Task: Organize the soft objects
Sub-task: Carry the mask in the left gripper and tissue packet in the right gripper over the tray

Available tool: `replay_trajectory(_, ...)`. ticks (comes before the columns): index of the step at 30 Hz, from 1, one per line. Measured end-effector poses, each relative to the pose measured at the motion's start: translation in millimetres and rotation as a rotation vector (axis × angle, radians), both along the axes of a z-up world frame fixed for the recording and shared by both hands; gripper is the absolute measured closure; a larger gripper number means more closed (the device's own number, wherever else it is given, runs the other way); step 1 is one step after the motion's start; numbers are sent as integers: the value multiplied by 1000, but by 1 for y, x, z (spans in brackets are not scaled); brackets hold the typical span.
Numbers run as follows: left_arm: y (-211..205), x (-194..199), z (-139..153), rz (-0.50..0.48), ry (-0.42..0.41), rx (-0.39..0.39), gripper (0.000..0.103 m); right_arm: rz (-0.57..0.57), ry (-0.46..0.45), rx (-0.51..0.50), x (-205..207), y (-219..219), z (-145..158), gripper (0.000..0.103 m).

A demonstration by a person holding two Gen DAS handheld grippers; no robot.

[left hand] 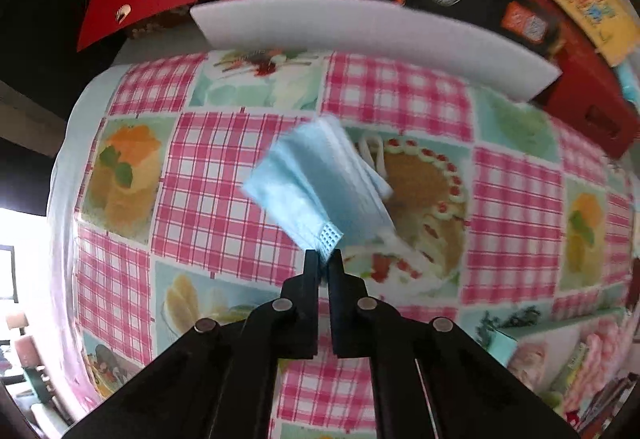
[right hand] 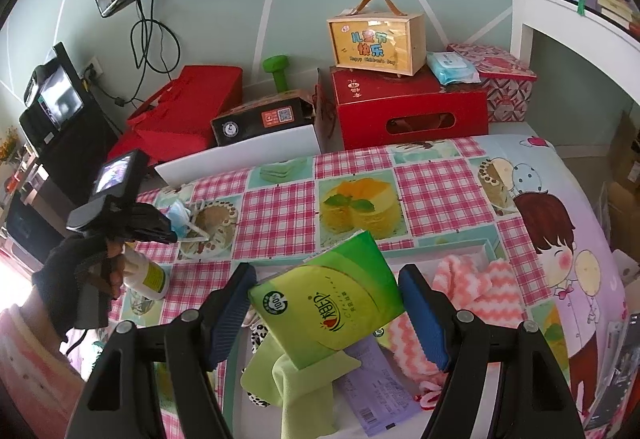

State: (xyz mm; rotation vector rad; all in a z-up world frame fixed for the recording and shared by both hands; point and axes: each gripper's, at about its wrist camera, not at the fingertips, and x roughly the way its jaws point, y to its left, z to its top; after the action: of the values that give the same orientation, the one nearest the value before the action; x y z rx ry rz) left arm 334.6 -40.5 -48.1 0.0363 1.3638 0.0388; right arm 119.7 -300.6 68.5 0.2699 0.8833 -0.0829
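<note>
My left gripper [left hand: 323, 259] is shut on the corner of a blue face mask [left hand: 316, 183] and holds it above the checked tablecloth [left hand: 224, 207]; it also shows in the right wrist view [right hand: 168, 229], far left, with the mask [right hand: 178, 217] at its tip. My right gripper [right hand: 326, 293] holds a green tissue pack [right hand: 328, 303] between its blue pads [right hand: 420, 315], above a box [right hand: 482, 248] holding a pink-and-white striped cloth [right hand: 476, 281], a green cloth [right hand: 288, 379] and a spotted item [right hand: 259, 331].
A white tray [left hand: 372, 31] lies at the table's far edge. Behind it stand red boxes [right hand: 408, 111], a black box [right hand: 260, 119], a red bag [right hand: 180, 111] and a yellow gift case [right hand: 374, 39]. A white bottle [right hand: 148, 277] stands near my left hand. A purple slip [right hand: 372, 387] lies in the box.
</note>
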Motion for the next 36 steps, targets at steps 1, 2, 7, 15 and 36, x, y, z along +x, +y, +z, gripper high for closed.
replay_trajectory(1, -1, -4, 7, -8, -14, -14, 99, -2, 0, 1, 0, -1, 0, 27)
replay_trajectory(2, -2, -8, 16, -19, -27, -27, 100, -4, -1, 1, -1, -1, 0, 27)
replay_trajectory(7, -7, -38, 54, -63, -102, -126, 100, -10, -6, 0, -3, -4, 2, 27)
replay_trajectory(15, -19, -107, 117, -134, -240, -329, 100, -35, -23, -9, -15, -13, 8, 27)
replay_trajectory(36, -61, -246, 103, -257, -328, -513, 99, -10, 38, -90, -76, -8, -8, 27)
